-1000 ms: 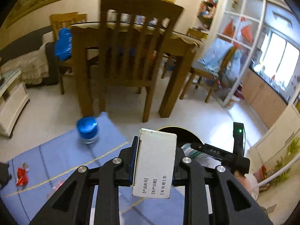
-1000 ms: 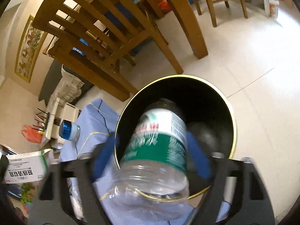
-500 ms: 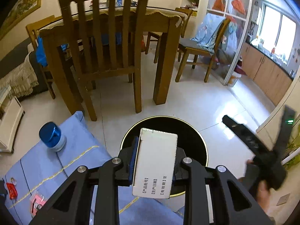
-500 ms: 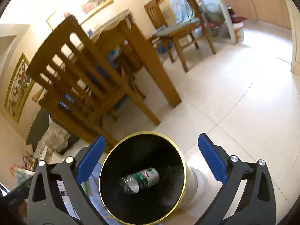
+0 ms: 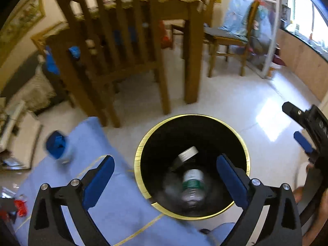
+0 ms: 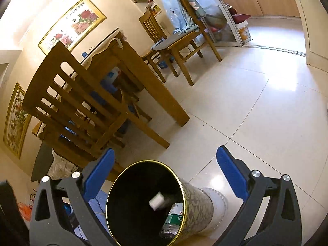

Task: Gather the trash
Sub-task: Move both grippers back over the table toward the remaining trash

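Small white box (image 5: 187, 153) in the black, gold-rimmed bin (image 5: 141, 147), blurred and apparently mid-drop, with the clear plastic bottle (image 5: 192, 186) lying just beneath it on the bottom; the right wrist view shows the same pair, box (image 6: 156, 203) above bottle (image 6: 173, 221), inside the bin (image 6: 114, 186). The left gripper (image 5: 165, 176) hangs right over the bin mouth, jaws wide apart and holding nothing. The right gripper (image 6: 165, 174) is off to the bin's side, jaws spread just as wide, empty too. So this drop looks finished, and the job now, by my reading, is the next pick. Doing it well means lifting the left gripper straight up first so a finger doesn't clip the gold rim and tip the bin. Then out to the blue cloth (image 5: 114, 196) beside the bin, where a red wrapper (image 5: 20, 207) lies near the far left edge. That looks thin and flat, so come down low with the jaws already open and pinch a raised crease. A blue-capped jar (image 5: 58, 149) stands on the cloth too, blurred; whether it counts as trash I can't tell. The wooden chair (image 5: 114, 47) stands just behind, so keep the swing low and short.
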`<state>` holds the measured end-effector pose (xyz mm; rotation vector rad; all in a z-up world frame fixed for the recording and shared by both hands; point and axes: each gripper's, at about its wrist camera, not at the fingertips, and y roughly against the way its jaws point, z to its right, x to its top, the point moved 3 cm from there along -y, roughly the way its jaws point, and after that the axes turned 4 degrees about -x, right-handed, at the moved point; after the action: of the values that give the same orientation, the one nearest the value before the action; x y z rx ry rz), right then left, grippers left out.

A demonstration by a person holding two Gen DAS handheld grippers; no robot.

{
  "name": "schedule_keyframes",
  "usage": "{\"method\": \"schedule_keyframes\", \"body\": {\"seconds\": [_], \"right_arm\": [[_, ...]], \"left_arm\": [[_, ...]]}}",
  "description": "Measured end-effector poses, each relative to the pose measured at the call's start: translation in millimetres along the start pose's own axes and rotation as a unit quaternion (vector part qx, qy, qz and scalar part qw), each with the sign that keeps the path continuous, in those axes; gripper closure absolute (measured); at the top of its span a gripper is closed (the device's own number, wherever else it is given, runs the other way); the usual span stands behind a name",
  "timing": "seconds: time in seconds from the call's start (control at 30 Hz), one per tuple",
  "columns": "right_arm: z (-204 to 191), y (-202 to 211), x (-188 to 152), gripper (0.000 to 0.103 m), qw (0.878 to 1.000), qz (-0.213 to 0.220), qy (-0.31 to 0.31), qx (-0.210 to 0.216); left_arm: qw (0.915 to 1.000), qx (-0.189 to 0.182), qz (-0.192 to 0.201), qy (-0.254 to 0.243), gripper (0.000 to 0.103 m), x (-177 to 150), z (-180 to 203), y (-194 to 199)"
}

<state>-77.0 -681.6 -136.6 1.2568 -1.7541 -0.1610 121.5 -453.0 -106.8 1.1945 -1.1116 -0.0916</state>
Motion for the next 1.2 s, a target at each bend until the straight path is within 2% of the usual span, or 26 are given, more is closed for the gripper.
{"method": "schedule_keyframes", "body": {"seconds": [0.1,0.2,0.37,0.47,0.57,0.8,0.87,0.9,0.97,1.03,1.1,1.13,1.17,1.2], "right_arm": [[-12.4,1.8,-4.7,0.005,1.0,-0.001,0.023,0.01],[-34.8,7.4,-12.2,0.005,0.998,0.009,0.058,0.02],[-78.8,27.9,-30.1,0.005,0.99,0.031,0.131,0.04],[-115.2,56.2,-54.2,0.005,0.98,0.041,0.185,0.066],[-155.1,90.8,-92.5,0.005,0.962,0.045,0.245,0.107],[-247.7,145.6,-181.0,0.005,0.911,-0.002,0.365,0.191],[-264.8,154.7,-200.6,0.005,0.899,-0.017,0.387,0.205],[-275.8,161.1,-214.4,0.005,0.889,-0.03,0.402,0.218],[-290.1,171.1,-237.5,0.005,0.867,-0.064,0.428,0.248],[-304.0,179.8,-269.7,0.005,0.838,-0.112,0.458,0.277],[-311.4,182.4,-295.7,0.005,0.817,-0.149,0.477,0.288],[-316.4,181.1,-309.7,0.005,0.803,-0.181,0.484,0.298],[-320.1,179.4,-321.8,0.007,0.793,-0.211,0.484,0.304],[-321.1,179.0,-329.9,0.013,0.787,-0.229,0.483,0.308]], "left_arm": [[0.9977,0.061,0.019,0.024,0.006,-14.0,-28.0,32.0],[0.9926,0.104,0.032,0.052,0.006,-27.6,-58.8,62.3],[0.9817,0.156,0.055,0.095,0.006,-55.1,-106.8,113.2],[0.9715,0.191,0.067,0.124,0.006,-72.8,-135.2,144.9],[0.9607,0.221,0.078,0.149,0.007,-92.3,-163.2,174.1],[0.9356,0.273,0.097,0.202,0.007,-147.8,-220.4,232.2],[0.9303,0.283,0.094,0.214,0.007,-162.1,-234.3,241.5],[0.9281,0.286,0.086,0.223,0.007,-172.8,-244.7,245.3],[0.9259,0.286,0.075,0.235,0.006,-188.7,-258.8,249.2],[0.9191,0.293,0.064,0.256,0.007,-211.0,-276.5,253.7],[0.9105,0.306,0.057,0.272,0.007,-234.7,-291.4,258.8],[0.9052,0.318,0.053,0.277,0.007,-244.6,-298.1,261.1],[0.8997,0.329,0.048,0.283,0.007,-254.9,-304.2,262.2],[0.8993,0.326,0.048,0.287,0.007,-261.1,-308.0,263.0]]}}
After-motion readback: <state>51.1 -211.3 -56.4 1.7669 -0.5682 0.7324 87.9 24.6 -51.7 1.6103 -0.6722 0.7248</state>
